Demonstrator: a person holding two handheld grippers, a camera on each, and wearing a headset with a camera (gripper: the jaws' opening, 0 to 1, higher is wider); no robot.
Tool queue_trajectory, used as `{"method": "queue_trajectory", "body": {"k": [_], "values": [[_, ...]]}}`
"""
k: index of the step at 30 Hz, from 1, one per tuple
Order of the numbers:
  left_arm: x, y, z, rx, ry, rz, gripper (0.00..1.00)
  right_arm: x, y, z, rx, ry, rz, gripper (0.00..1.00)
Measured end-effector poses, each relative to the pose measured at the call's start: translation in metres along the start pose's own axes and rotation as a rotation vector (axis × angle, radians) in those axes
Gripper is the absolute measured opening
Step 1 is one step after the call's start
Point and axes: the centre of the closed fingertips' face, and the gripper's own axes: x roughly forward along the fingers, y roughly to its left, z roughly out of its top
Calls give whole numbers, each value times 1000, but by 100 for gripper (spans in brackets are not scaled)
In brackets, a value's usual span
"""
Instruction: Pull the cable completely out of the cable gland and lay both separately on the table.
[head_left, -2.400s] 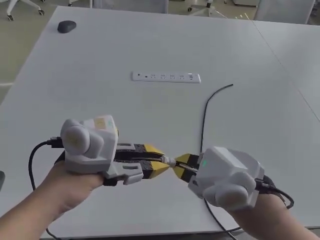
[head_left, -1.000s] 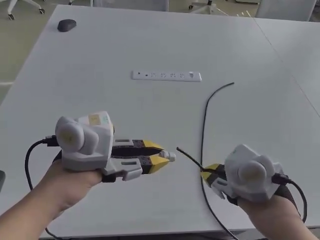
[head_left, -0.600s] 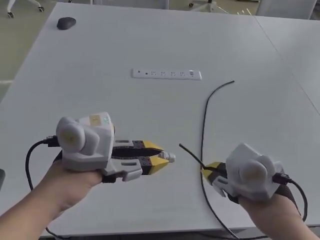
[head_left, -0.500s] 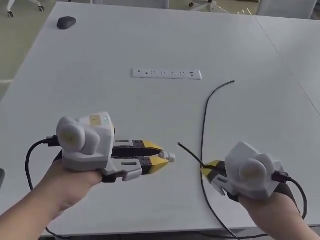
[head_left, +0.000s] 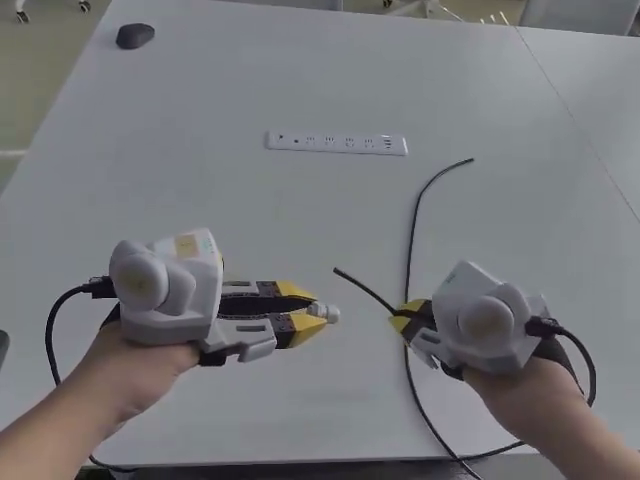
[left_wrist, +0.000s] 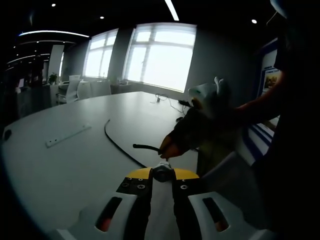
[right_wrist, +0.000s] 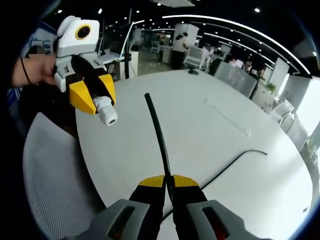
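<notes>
My left gripper (head_left: 318, 322) is shut on the white cable gland (head_left: 327, 315), which pokes out of its yellow tips; the gland (left_wrist: 162, 173) sits between the jaws in the left gripper view and hangs as the gland (right_wrist: 106, 111) at upper left in the right gripper view. My right gripper (head_left: 403, 319) is shut on the black cable (head_left: 412, 230). The cable's free end (head_left: 338, 271) sticks out toward the gland with a gap between them. The cable (right_wrist: 159, 138) rises straight from the right jaws. The rest of the cable curves away across the white table (head_left: 300, 90).
A white power strip (head_left: 336, 143) lies flat mid-table. A dark computer mouse (head_left: 135, 36) sits at the far left corner. Each gripper trails a black lead near the table's front edge. Office chairs stand beyond the table.
The cable has come out of the gland; the right gripper pulled it right, away from the left gripper. Over the last half second the right gripper rose slightly with the cable end.
</notes>
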Motion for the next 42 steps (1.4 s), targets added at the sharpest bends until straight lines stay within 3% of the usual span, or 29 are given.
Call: {"method": "queue_trajectory", "body": {"k": [10, 21, 31, 42], "values": [[-4, 9, -15, -32, 14, 20, 15, 27, 4, 32, -84, -8, 33, 0], [-13, 20, -34, -61, 19, 46, 15, 55, 13, 49, -184, 7, 72, 0], [-22, 30, -51, -91, 22, 76, 15, 81, 31, 70, -259, 9, 126, 0], [-31, 34, -70, -109, 20, 99, 15, 112, 63, 92, -363, 4, 195, 0]]}}
